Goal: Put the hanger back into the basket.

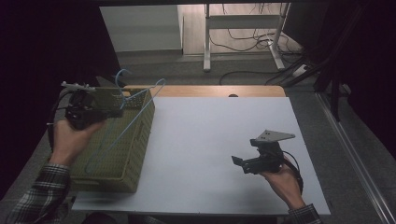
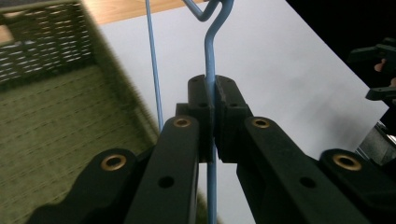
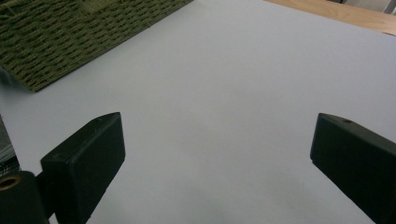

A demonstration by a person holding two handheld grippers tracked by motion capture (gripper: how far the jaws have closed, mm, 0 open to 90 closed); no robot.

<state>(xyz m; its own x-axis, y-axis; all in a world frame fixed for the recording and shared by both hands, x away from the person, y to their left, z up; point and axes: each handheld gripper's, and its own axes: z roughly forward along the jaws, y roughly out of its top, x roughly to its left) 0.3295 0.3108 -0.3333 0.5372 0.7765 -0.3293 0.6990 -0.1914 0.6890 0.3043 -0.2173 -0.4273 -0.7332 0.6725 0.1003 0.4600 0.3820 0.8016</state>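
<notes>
A blue wire hanger (image 1: pixel 117 78) hangs tilted over an olive woven basket (image 1: pixel 138 140) at the table's left side. My left gripper (image 1: pixel 119 103) is held above the basket and is shut on the hanger's neck just below the hook. The left gripper view shows the jaws (image 2: pixel 214 93) pressed together on the blue wire of the hanger (image 2: pixel 209 51), with the basket (image 2: pixel 51 116) below and to the left. My right gripper (image 1: pixel 245 151) sits low over the white board (image 1: pixel 210 126) at the right, open. Nothing lies between its pads (image 3: pixel 88 156), and the gripper (image 3: pixel 219 158) faces bare white board.
The basket's woven wall (image 3: pixel 70 32) stands at the upper left of the right gripper view. A wooden table edge (image 1: pixel 215 91) runs behind the white board. Beyond it stand a white desk frame (image 1: pixel 243 28) and floor cables (image 1: pixel 261 42). Dark curtains close both sides.
</notes>
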